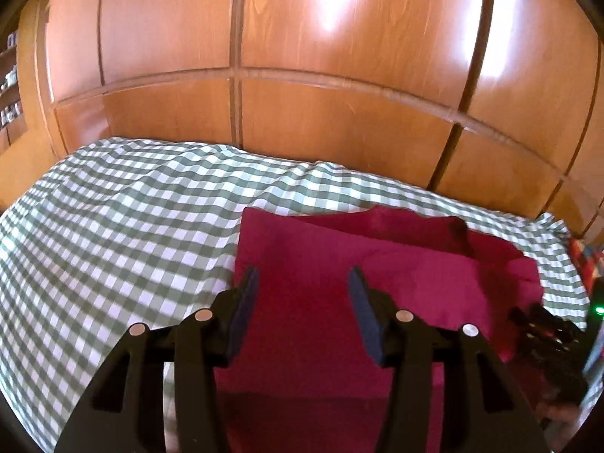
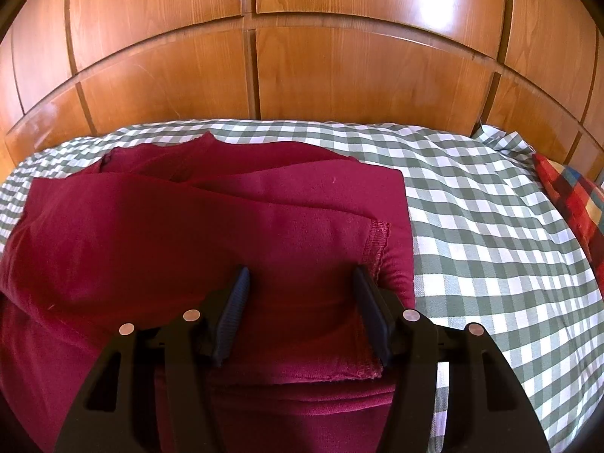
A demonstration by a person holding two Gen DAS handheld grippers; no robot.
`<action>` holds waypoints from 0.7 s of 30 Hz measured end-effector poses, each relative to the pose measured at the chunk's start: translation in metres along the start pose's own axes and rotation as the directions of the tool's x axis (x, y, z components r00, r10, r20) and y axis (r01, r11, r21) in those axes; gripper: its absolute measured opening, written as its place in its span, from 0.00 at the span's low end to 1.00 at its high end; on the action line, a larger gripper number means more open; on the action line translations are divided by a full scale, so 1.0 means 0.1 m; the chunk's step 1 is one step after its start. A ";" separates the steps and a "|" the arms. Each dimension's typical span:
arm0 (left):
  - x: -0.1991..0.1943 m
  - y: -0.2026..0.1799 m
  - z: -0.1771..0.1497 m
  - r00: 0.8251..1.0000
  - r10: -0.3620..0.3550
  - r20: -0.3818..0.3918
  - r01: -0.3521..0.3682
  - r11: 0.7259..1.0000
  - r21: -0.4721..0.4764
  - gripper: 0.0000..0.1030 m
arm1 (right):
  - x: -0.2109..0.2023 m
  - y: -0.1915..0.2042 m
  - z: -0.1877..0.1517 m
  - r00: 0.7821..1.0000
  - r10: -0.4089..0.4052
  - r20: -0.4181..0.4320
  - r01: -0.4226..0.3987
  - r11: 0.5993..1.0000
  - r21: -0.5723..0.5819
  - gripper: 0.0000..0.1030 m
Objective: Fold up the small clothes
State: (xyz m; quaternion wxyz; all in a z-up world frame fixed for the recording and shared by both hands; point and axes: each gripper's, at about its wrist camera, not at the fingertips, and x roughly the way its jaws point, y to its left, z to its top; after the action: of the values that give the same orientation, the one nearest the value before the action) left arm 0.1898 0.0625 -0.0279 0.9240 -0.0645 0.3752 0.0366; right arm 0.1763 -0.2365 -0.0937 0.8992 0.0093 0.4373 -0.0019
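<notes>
Plainly, garment: a crimson knit garment (image 2: 211,226), already folded into several layers, lies on the bed's green-and-white checked sheet (image 2: 472,226), in front of the wooden wardrobe doors (image 2: 339,75).
Which garment: it looks like a jersey top or sweatshirt; the folds hide its shape, so I cannot tell which.
Left tool: the left tool (image 1: 304,283) is spread wide above the left part of the cloth, with nothing between its pads.
Right tool: the right tool (image 2: 302,283) is also spread, over the right part of the cloth, its right pad just beside the overlocked hem (image 2: 377,241); it pinches nothing.
Handling: judging by the soft creases and the drape, the fabric is light, limp and thick enough to hold a fold; it should grip well and not slip, but the layers may slide over one another if only the top one is caught.
Where to hold: the stitched hem and the near corners look the firmest places; taking all layers at an edge would keep the fold square.
Fragility: none that I judge; a snag on the hem stitching is the only risk.
Writing: no brand, label or lettering can be read on the cloth or tools.
Nearby: a red plaid fabric (image 2: 573,196) lies at the sheet's right edge, well apart from the garment.
</notes>
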 end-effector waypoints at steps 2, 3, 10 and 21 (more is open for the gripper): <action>-0.06 -0.03 -0.03 1.000 0.002 0.010 -0.002 1.000 0.002 0.49 | 0.00 -0.01 0.00 1.000 0.000 0.001 0.000 1.000 0.001 0.54; -0.09 -0.04 -0.05 1.000 0.005 0.010 -0.005 1.000 0.003 0.50 | 0.00 -0.01 0.00 1.000 0.001 0.001 -0.001 1.000 0.001 0.54; -0.23 -0.03 -0.19 1.000 0.015 0.007 -0.015 1.000 -0.003 0.50 | 0.00 0.00 0.00 1.000 -0.004 0.000 0.004 1.000 -0.004 0.55; -0.50 0.08 -0.41 0.999 0.029 0.019 -0.029 1.000 0.011 0.51 | -0.27 0.02 -0.03 0.999 -0.036 -0.031 0.036 0.999 -0.015 0.79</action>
State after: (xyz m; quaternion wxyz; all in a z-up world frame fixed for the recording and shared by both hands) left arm 0.1251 0.0632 -0.0228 0.9271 -0.0534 0.3678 0.0484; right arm 0.1568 -0.2346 -0.0743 0.8921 -0.0051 0.4516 -0.0146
